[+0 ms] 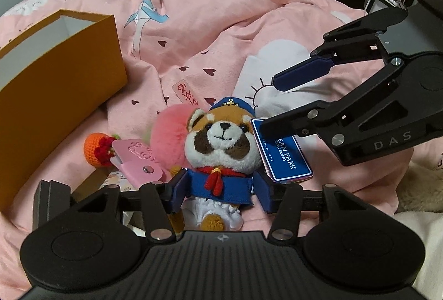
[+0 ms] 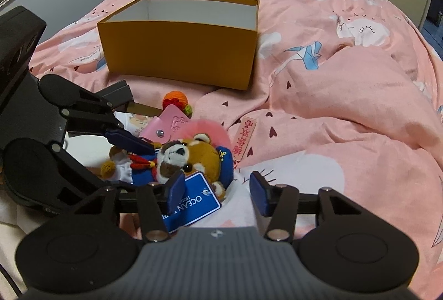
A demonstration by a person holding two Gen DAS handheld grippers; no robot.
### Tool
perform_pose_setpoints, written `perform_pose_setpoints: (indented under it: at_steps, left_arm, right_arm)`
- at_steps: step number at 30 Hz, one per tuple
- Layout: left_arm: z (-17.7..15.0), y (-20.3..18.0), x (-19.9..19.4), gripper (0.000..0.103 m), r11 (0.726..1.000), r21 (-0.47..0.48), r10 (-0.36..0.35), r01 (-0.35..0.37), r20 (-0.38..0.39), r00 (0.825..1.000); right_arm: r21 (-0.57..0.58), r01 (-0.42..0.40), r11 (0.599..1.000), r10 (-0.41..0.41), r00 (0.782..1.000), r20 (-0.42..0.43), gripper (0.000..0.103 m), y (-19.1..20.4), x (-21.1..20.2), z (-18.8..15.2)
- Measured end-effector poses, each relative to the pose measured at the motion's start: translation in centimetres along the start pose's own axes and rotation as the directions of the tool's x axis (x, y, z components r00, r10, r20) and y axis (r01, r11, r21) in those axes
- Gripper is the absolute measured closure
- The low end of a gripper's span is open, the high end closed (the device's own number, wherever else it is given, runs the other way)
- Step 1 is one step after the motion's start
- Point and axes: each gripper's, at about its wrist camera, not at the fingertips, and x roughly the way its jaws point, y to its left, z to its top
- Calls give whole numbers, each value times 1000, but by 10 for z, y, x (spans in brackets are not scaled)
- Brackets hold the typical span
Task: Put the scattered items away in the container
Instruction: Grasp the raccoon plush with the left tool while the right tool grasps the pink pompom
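Observation:
A red panda plush [image 1: 221,145] in a blue sailor suit lies on the pink bedding, with a blue Ocean Park tag [image 1: 285,156] at its side. My left gripper [image 1: 221,189] has its pads against both sides of the plush's body. In the right wrist view the plush [image 2: 191,158] and tag [image 2: 193,203] lie at the lower left. My right gripper [image 2: 216,192] is open, its left pad over the tag; it also shows in the left wrist view [image 1: 265,103]. The open orange box [image 2: 180,45] stands behind the items, and shows in the left wrist view [image 1: 55,89].
Beside the plush lie a pink fluffy ball [image 1: 169,131], a pink snap pouch [image 1: 138,161], an orange crocheted fruit [image 1: 95,150] and a pink strip charm with red characters [image 2: 243,139]. Rumpled pink duvet [image 2: 346,95] rises to the right. White fleece [image 1: 420,217] lies at the lower right.

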Motion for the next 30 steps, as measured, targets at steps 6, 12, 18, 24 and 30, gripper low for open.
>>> perform_pose_setpoints:
  at_steps: [6, 12, 18, 24, 30]
  left_arm:
    - [-3, 6, 4, 54, 997, -80, -5, 6, 19, 1000]
    - [-7, 12, -12, 65, 987, -162, 15, -4, 66, 998]
    - [-14, 24, -40, 70, 964, -261, 82, -44, 137, 987]
    - [-20, 42, -58, 75, 937, -340, 145, -80, 170, 975]
    - [-28, 58, -59, 77, 913, -402, 151, -69, 176, 973]
  right_arm:
    - [-2, 12, 1000, -12, 1000, -3, 47, 1, 3, 0]
    - [11, 31, 999, -31, 1000, 6, 46, -2, 4, 1]
    - [6, 27, 1000, -28, 999, 34, 46, 1, 2, 8]
    - [-11, -4, 1000, 4, 999, 46, 46, 12, 14, 17]
    - [4, -42, 999, 42, 999, 20, 46, 18, 38, 23]
